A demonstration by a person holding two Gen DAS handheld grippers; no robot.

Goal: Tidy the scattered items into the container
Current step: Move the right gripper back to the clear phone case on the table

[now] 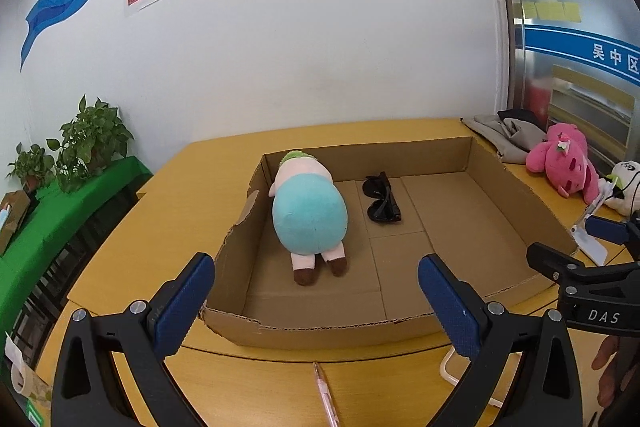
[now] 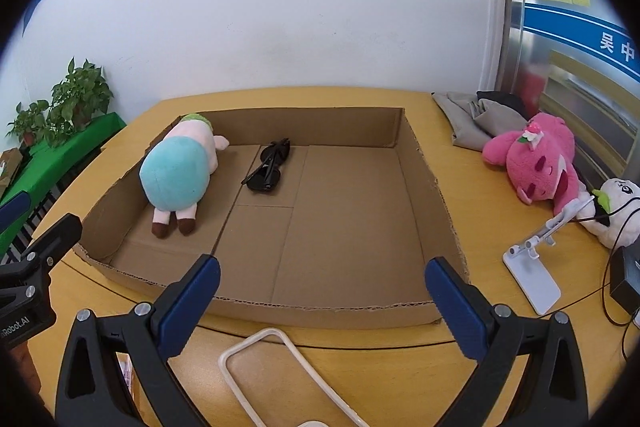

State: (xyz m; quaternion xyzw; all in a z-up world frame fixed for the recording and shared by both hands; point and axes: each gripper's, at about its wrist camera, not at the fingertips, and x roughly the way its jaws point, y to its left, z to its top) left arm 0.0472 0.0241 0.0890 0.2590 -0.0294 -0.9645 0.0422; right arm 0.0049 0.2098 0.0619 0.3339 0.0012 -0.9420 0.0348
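A shallow cardboard box (image 1: 520,211) (image 2: 432,187) lies on the yellow table. Inside it rest a blue-and-pink plush toy (image 1: 308,211) (image 2: 178,171) and black sunglasses (image 1: 380,199) (image 2: 270,167). Outside, to the right, lie a pink plush (image 1: 560,163) (image 2: 536,159) and a white plush (image 1: 626,187) (image 2: 616,211). A pink pen (image 1: 326,395) and a clear phone case (image 2: 268,379) lie on the table in front of the box. My left gripper (image 1: 316,303) is open before the box's front wall, holding nothing. My right gripper (image 2: 322,307) is open too, empty, above the phone case.
A white phone stand (image 2: 536,267) and black cables (image 2: 616,267) sit right of the box. Grey cloth (image 2: 468,123) lies at the back right. Potted plants (image 1: 80,151) stand on a green-covered bench to the left. A white wall runs behind the table.
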